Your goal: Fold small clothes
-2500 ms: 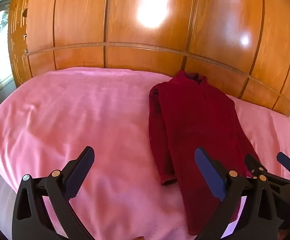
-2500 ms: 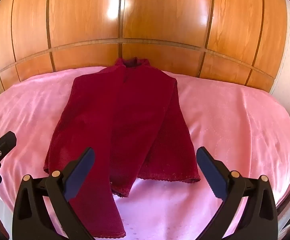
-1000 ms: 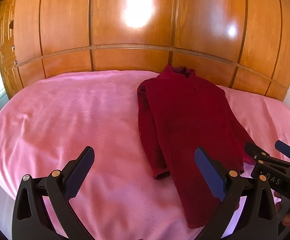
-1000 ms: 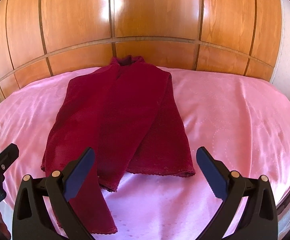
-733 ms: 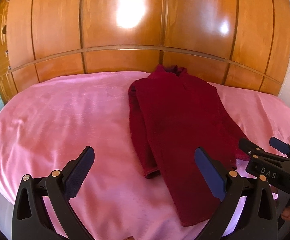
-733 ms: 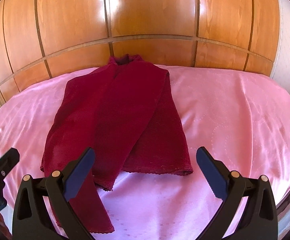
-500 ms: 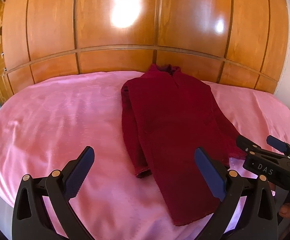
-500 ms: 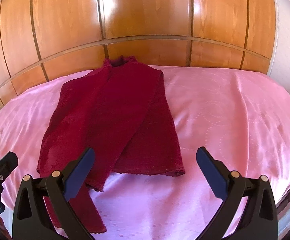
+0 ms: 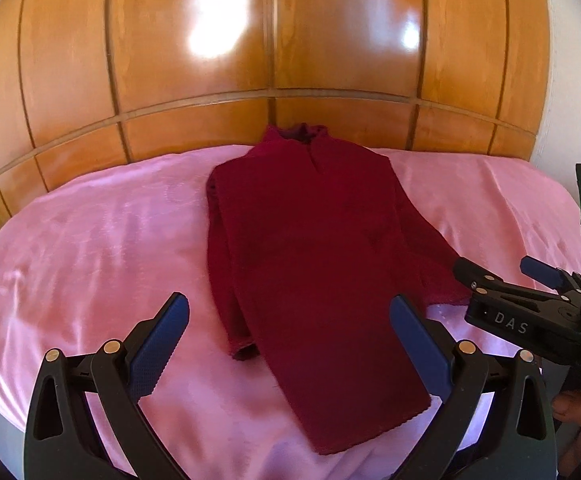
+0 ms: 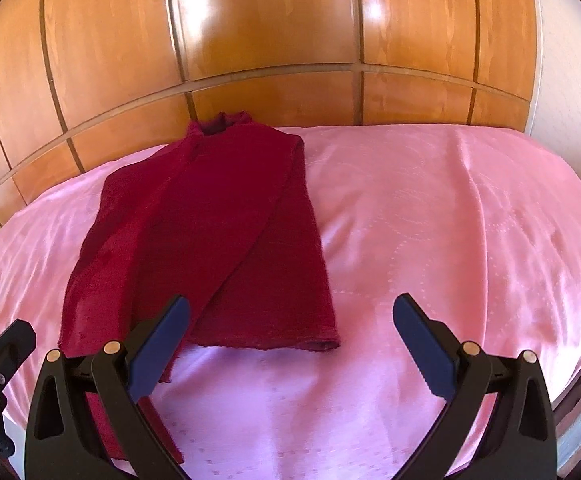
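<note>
We hold both grippers wide open and empty over the near edge of the pink bed [image 9: 90,240], where the dark red sweater [image 9: 310,248] lies collar-to-headboard, its hem nearest our left gripper [image 9: 290,344], the right gripper [image 10: 290,344] just beside its right edge.

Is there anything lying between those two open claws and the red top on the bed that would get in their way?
Nothing visible does. The dark red top lies flat on the pink bedspread, with only bare sheet around it. The left gripper and right gripper both hover open at its near hem, holding nothing.
</note>
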A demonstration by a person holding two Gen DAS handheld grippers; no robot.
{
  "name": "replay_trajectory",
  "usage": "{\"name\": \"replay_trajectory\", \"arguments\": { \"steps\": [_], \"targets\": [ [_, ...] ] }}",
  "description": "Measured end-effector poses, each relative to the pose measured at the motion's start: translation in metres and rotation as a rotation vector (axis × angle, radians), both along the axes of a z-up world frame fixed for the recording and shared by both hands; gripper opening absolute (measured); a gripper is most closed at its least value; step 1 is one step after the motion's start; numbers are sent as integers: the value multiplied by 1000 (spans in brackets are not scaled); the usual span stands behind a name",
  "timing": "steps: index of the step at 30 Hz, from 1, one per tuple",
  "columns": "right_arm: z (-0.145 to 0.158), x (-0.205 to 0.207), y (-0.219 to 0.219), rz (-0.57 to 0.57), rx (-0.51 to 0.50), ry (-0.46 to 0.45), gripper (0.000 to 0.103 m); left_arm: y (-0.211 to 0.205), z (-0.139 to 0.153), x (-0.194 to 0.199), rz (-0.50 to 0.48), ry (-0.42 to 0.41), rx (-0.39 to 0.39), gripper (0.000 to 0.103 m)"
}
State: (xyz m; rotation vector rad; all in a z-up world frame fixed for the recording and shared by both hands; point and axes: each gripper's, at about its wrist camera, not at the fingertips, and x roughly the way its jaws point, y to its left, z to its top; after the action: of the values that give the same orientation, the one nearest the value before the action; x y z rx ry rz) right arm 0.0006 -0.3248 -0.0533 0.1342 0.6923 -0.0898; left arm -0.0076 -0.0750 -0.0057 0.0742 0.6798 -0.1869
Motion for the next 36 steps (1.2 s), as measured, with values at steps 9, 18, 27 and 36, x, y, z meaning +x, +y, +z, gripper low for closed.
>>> {"name": "replay_trajectory", "arguments": {
  "steps": [9, 18, 27, 36],
  "targets": [
    [-5, -1, -17, -40, 9, 18, 101, -32, -17, 11, -95, 62, 54, 81],
    [-4, -1, -25, -62, -9, 30, 101, -54, -48, 26, -186, 174, 78, 53],
    [0, 4, -27, 23, 69, 22, 101, -8, -39, 24, -236, 225, -193, 5],
    [-5, 32, 9, 216, 161, 79, 101, 128, -3, 47, 19, 165, -479, 3]
  ]
}}
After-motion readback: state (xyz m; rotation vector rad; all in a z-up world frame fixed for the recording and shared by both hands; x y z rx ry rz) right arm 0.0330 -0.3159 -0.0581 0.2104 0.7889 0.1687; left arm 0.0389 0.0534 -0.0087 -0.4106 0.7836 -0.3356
